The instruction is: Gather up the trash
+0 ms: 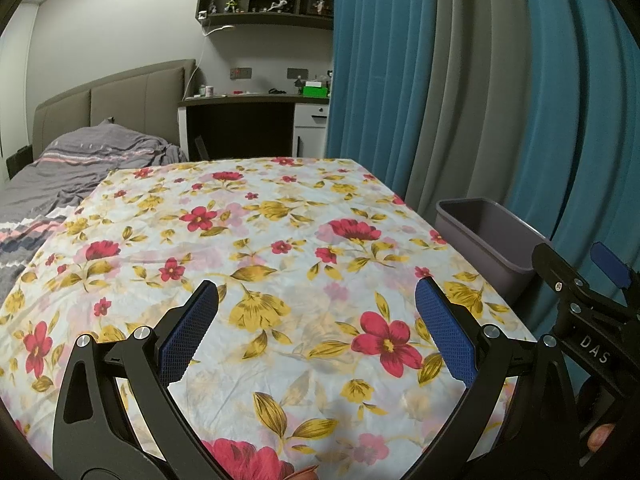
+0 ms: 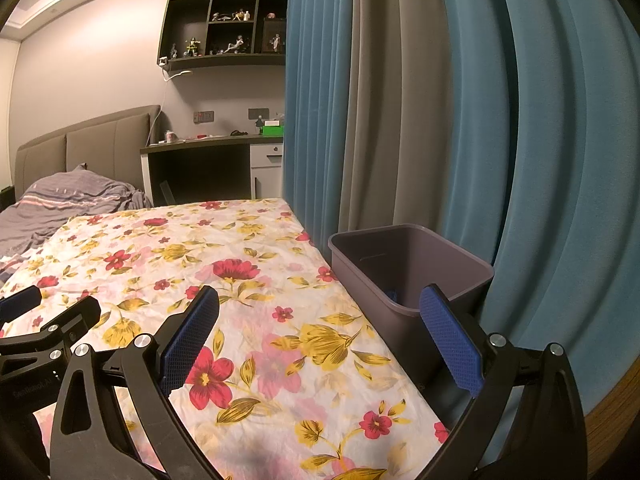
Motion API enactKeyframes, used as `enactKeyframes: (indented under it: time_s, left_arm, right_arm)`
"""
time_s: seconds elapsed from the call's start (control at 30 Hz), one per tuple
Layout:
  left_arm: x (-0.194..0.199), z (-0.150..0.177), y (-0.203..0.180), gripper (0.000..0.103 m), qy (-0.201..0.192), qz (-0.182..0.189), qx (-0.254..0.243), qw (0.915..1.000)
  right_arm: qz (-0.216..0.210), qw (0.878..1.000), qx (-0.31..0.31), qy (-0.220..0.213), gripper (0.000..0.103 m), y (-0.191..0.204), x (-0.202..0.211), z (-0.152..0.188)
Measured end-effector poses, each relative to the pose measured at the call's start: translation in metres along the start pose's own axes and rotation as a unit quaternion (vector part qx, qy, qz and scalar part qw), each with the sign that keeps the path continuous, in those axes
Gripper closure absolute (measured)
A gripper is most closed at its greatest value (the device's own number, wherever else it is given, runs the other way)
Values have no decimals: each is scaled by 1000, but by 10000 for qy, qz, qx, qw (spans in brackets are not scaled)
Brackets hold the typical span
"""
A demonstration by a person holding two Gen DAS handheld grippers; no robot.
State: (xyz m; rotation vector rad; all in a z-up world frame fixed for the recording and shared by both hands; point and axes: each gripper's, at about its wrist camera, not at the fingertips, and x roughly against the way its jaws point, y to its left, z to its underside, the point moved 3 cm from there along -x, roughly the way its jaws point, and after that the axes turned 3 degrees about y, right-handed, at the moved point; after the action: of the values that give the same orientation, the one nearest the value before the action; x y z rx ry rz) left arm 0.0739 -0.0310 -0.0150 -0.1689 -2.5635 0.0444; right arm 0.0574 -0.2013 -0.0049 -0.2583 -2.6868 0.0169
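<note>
Both grippers, left gripper (image 1: 316, 328) and right gripper (image 2: 320, 336), gape wide, empty; the bin (image 2: 412, 264) lies nearest the right, possibly holding a blue scrap.

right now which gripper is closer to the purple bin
Right. The right gripper hangs open at the table's right edge, its right finger just in front of the purple bin. The left gripper, also open, sits over the floral tablecloth, farther left of the bin.
</note>
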Motion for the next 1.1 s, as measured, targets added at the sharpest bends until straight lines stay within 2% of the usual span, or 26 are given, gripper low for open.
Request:
enactKeyframes:
  time_s: [1.1]
  left_arm:
    - [2,-1,-5,6,-41,10,-35,10000]
  right_arm:
    - [-12,10000,-10,2,7,0,0,0]
